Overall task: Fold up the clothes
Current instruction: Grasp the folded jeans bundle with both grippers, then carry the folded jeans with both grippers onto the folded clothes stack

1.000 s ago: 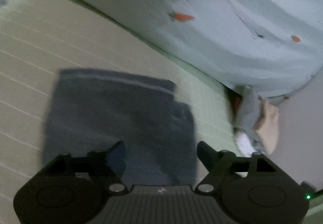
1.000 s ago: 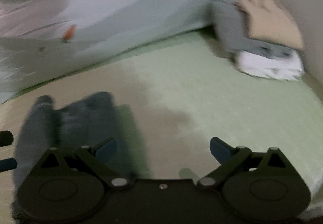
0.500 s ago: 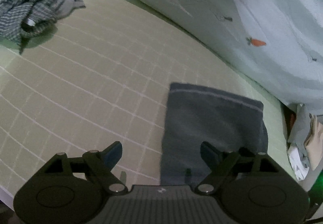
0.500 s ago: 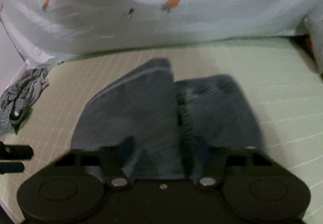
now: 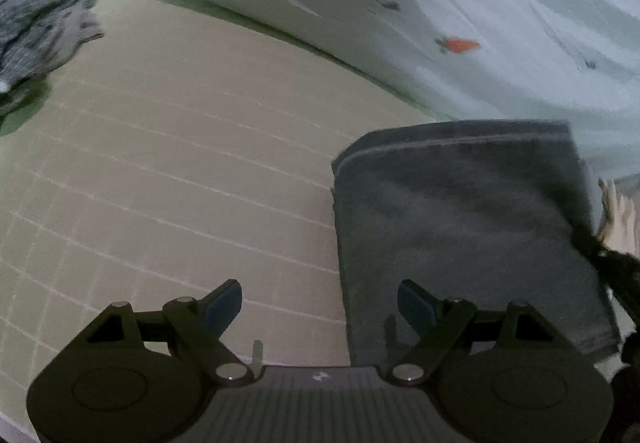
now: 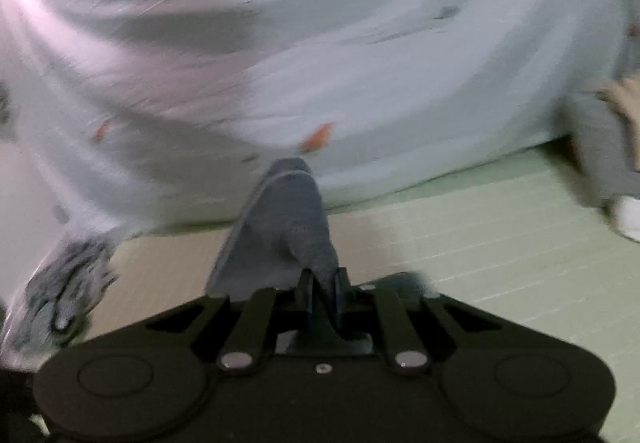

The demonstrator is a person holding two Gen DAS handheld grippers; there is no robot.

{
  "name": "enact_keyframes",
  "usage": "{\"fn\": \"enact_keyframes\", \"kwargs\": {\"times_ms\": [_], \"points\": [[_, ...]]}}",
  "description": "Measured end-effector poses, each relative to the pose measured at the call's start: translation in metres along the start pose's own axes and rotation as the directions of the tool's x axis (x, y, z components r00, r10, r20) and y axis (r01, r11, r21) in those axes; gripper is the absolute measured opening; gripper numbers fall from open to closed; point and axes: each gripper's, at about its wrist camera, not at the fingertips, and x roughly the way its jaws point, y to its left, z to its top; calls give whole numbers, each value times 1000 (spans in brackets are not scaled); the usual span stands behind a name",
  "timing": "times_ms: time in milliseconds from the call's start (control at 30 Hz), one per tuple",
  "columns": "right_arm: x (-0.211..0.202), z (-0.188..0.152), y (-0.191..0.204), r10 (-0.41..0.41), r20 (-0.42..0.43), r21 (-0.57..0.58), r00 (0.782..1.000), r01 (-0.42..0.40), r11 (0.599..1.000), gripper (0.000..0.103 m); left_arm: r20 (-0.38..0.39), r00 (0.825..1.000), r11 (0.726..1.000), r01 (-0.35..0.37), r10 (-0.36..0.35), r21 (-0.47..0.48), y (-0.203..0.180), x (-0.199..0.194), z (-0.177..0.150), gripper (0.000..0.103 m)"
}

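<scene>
**Grey cloth pinched in my right gripper**

The folded dark grey cloth [image 5: 460, 227] lies flat on the pale green gridded mat [image 5: 168, 163], a lighter stripe running along its far edge. From my left wrist it sits to the right of centre, reaching from near my gripper out toward the far side. From my right wrist, one part of the cloth [image 6: 280, 227] rises off the mat in a peak, its near edge drawn down between my fingers.

My right gripper [image 6: 322, 299] is clenched on that edge, both blue pads pressed against the fabric. My left gripper [image 5: 320, 303] is spread wide with nothing between its fingers; its right fingertip hangs over the near left part of the cloth, and its left fingertip over bare mat. I cannot tell whether either touches what is below it.

Beyond the cloth, along the far side, a big pale blue sheet [image 5: 400, 3] with small orange carrot prints billows up. A crumpled grey checked garment [image 5: 36, 23] lies at the far left of the mat. At the far right, blurred, sits a small heap of grey, beige and white clothes [image 6: 616, 151].
</scene>
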Motion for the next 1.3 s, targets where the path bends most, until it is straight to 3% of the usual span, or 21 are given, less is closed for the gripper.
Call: {"fn": "enact_keyframes", "kwargs": {"times_ms": [100, 133, 267, 433, 533, 867, 967, 1067, 1133, 1233, 1300], "points": [[32, -16, -41, -131, -163, 25, 978, 137, 990, 26, -28, 999, 999, -15, 16, 30, -16, 13, -8, 86], [37, -22, -53, -140, -209, 51, 968, 154, 987, 33, -34, 999, 999, -28, 29, 34, -21, 16, -10, 86], [39, -36, -76, -45, -259, 157, 965, 88, 984, 81, -40, 997, 997, -72, 73, 17, -30, 27, -18, 86], [55, -42, -81, 44, -329, 91, 943, -15, 996, 89, -34, 994, 994, -108, 108, -17, -38, 44, -13, 92], [67, -43, -88, 90, -356, 116, 930, -52, 992, 94, -39, 994, 994, -105, 105, -14, -44, 54, -9, 92], [101, -32, -78, 67, -382, 148, 922, -10, 989, 102, -86, 995, 998, -57, 54, -31, -46, 91, 13, 97], [109, -33, -73, 45, -381, 154, 924, 15, 988, 102, -101, 995, 997, -10, 3, -70, -39, 99, 15, 95], [108, -33, -72, 52, -392, 185, 918, 23, 983, 98, -119, 989, 989, 75, -91, -130, -31, 103, 15, 75], [104, -35, -73, 94, -382, 231, 919, -4, 973, 65, -126, 985, 987, 99, -116, -128, -31, 104, 17, 64], [93, -33, -70, 111, -348, 266, 931, -16, 964, 28, -128, 983, 986, 114, -129, -122, -37, 96, 21, 43], [83, -30, -68, 100, -323, 278, 941, -6, 961, 24, -118, 983, 983, 126, -142, -130, -46, 87, 26, 35]]}}
